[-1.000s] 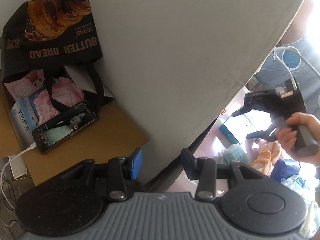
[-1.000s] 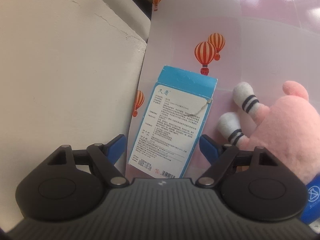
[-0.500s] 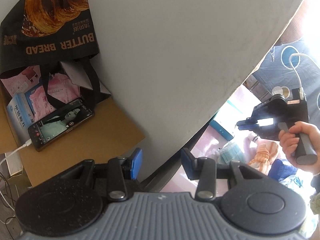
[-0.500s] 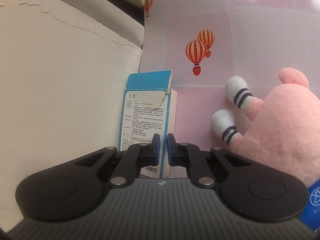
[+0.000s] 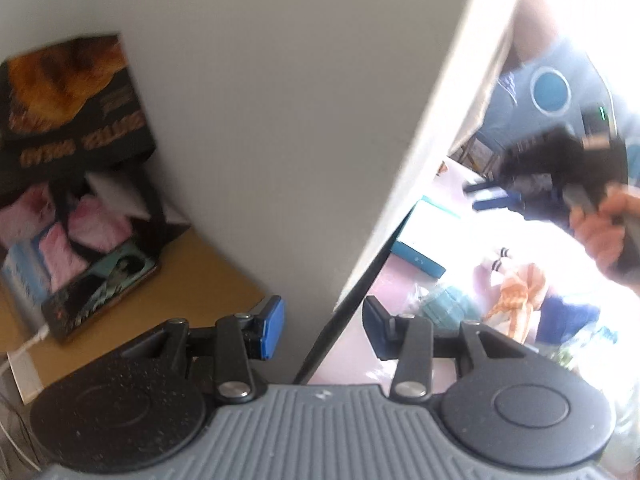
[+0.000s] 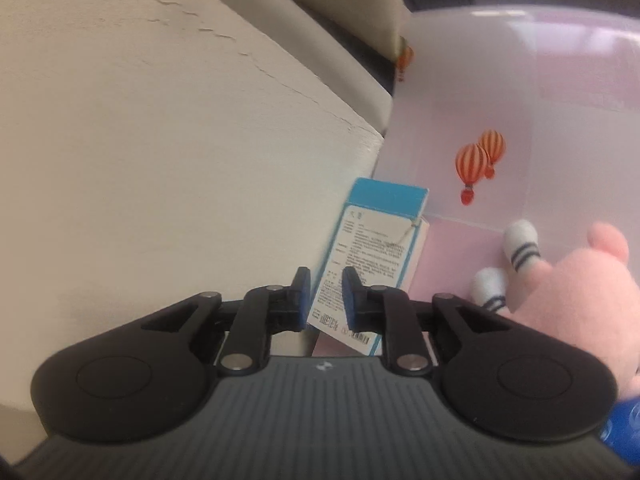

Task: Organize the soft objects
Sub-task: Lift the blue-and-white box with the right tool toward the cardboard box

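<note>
My right gripper (image 6: 327,300) hovers just above a blue and white box (image 6: 380,240) that stands on its long edge against the white panel (image 6: 160,140). Its jaws are opening, and the pads do not press the box. A pink plush toy (image 6: 568,292) with striped white feet lies to the right on the pink balloon-print cloth (image 6: 520,100). My left gripper (image 5: 324,326) is open with nothing held, at the panel's lower corner. In the blurred left wrist view a hand holds the right gripper (image 5: 492,196) over the box (image 5: 424,232), near an orange and white cloth (image 5: 520,296).
The tall white panel (image 5: 280,120) splits the left wrist view. To its left, a black bread-print bag (image 5: 68,108) with pink packets and a phone (image 5: 100,288) on a cable rest on brown cardboard (image 5: 192,280). A pack of teal masks (image 5: 444,304) lies by the cloth.
The right gripper's jaws closed on the flat-lying box and stood it on edge; now they have parted and the gripper has risen. The left gripper has shifted sideways along the panel.
</note>
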Demonstrator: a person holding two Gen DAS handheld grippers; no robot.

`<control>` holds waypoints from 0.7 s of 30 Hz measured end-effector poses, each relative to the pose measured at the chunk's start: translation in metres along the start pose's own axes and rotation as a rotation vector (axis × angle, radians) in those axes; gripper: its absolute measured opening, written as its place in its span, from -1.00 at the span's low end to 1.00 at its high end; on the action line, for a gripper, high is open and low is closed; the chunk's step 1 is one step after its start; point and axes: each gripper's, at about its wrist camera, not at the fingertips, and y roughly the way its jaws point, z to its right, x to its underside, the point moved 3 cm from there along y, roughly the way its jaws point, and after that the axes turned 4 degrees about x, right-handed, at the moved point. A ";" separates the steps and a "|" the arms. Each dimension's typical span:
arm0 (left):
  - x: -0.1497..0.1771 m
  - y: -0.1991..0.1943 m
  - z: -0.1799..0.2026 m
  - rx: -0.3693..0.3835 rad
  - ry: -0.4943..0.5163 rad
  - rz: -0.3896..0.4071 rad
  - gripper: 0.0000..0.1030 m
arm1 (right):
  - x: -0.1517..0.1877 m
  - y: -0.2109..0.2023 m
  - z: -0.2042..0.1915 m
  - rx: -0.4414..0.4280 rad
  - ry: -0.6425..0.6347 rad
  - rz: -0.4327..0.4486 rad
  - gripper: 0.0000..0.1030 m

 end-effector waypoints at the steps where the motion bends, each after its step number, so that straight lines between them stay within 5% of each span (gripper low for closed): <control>1: 0.002 0.002 0.004 0.001 0.015 -0.004 -0.13 | -0.006 -0.001 -0.002 0.000 -0.054 0.011 -0.36; 3: 0.004 0.008 0.008 0.011 0.026 -0.016 -0.13 | -0.015 -0.001 -0.002 -0.014 -0.132 0.017 0.03; 13: 0.007 0.029 0.015 -0.017 0.067 -0.024 -0.13 | -0.059 0.049 0.020 0.023 -0.258 -0.014 0.01; 21: 0.003 0.032 0.012 -0.014 0.062 -0.020 -0.13 | -0.043 0.080 0.010 0.023 -0.381 -0.126 -0.17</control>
